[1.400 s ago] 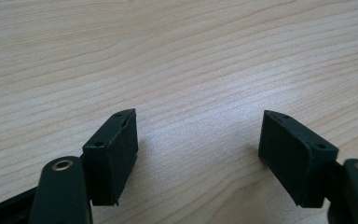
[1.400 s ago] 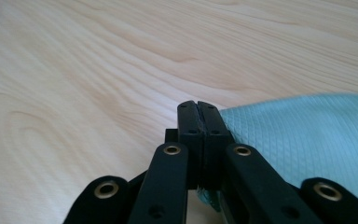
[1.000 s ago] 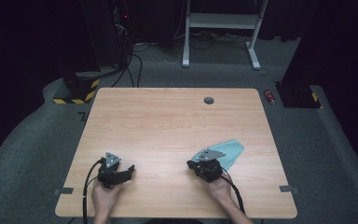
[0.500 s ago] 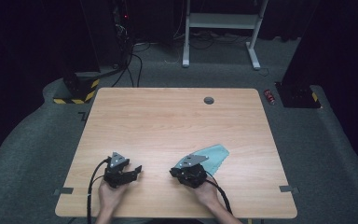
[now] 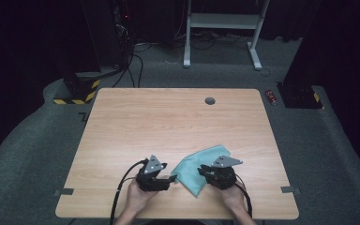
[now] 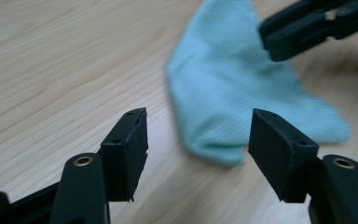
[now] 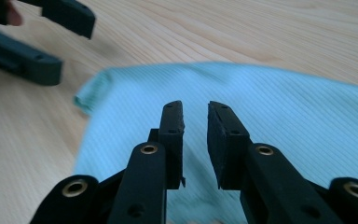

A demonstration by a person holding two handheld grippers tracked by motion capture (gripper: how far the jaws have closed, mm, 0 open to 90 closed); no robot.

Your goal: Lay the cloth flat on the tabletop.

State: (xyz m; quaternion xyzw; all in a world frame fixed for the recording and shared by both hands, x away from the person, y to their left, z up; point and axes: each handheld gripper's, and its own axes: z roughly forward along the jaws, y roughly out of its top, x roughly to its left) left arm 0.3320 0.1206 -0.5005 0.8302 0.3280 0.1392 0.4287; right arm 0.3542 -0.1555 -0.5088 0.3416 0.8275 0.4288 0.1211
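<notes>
A light wooden table with rounded corners stands on grey carpet in a dark room; beyond its far edge are a white desk frame, black equipment with trailing cables, and two yellow-and-black striped bases. A small round grommet sits in the tabletop near the far edge, and a small red object lies on the carpet off the table's far right corner. Counted: one cloth, two grippers, one grommet. The light blue cloth lies flat on the table near the front edge, well away from the grommet. The left gripper sits just left of the cloth's near-left corner, its jaws spread wide with only bare wood and the cloth's edge showing between them, holding nothing; they have just been closing a little. The right gripper rests over the cloth's right side with a narrow gap between its jaws, which have just been opening; the cloth lies beneath them, not pinched. A second ago the cloth lay farther right and bunched up from the right gripper's closed jaws, and the left gripper stood well left of it; since then both have come toward the table's middle front.
</notes>
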